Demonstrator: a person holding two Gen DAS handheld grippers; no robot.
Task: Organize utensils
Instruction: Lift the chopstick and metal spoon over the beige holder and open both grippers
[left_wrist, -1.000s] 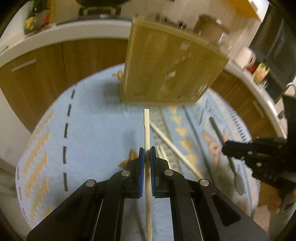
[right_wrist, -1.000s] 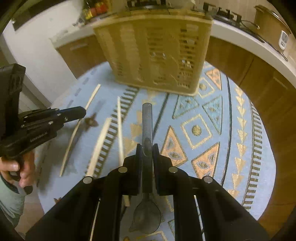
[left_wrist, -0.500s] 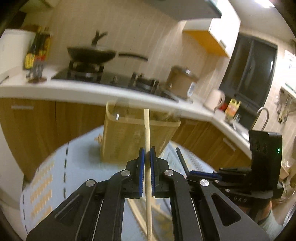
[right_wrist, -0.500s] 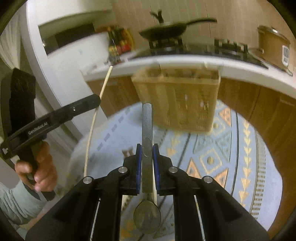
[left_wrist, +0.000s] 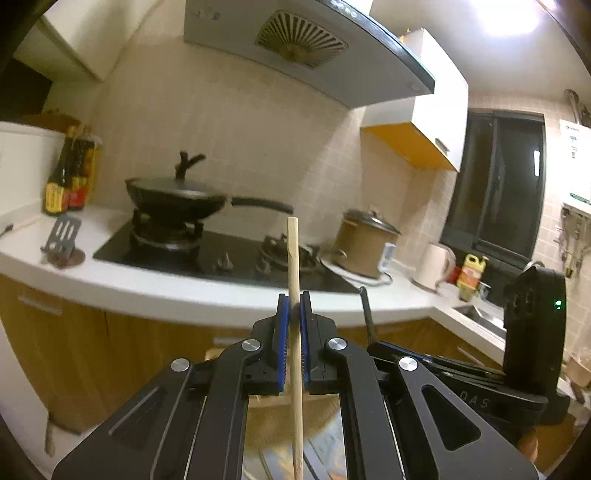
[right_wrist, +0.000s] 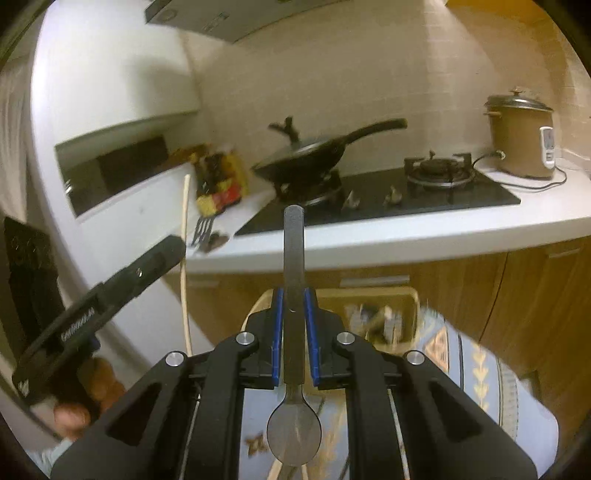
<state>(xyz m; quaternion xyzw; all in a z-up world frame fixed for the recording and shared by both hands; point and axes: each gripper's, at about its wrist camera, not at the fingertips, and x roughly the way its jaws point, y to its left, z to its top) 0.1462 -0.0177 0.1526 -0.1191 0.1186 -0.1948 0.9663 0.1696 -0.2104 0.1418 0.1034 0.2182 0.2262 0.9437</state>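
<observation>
Chopstick (left_wrist: 294, 295) is clamped upright between the closed blue pads of the left gripper (left_wrist: 294, 306), its square end raised clear above the fingertips, with the counter edge (left_wrist: 155, 295) beyond. A second earlier the rug filled this view; it is now tilted up toward the stove.

From the right wrist, a metal spoon (right_wrist: 294, 280) is pinched by its handle in the closed right gripper (right_wrist: 294, 302), bowl toward the camera. The wicker basket (right_wrist: 384, 314) sits just beyond and right of the fingertips, lower in view than before.

Matt metal spoon (right_wrist: 293, 439), pale wooden chopstick (left_wrist: 294, 295)
</observation>
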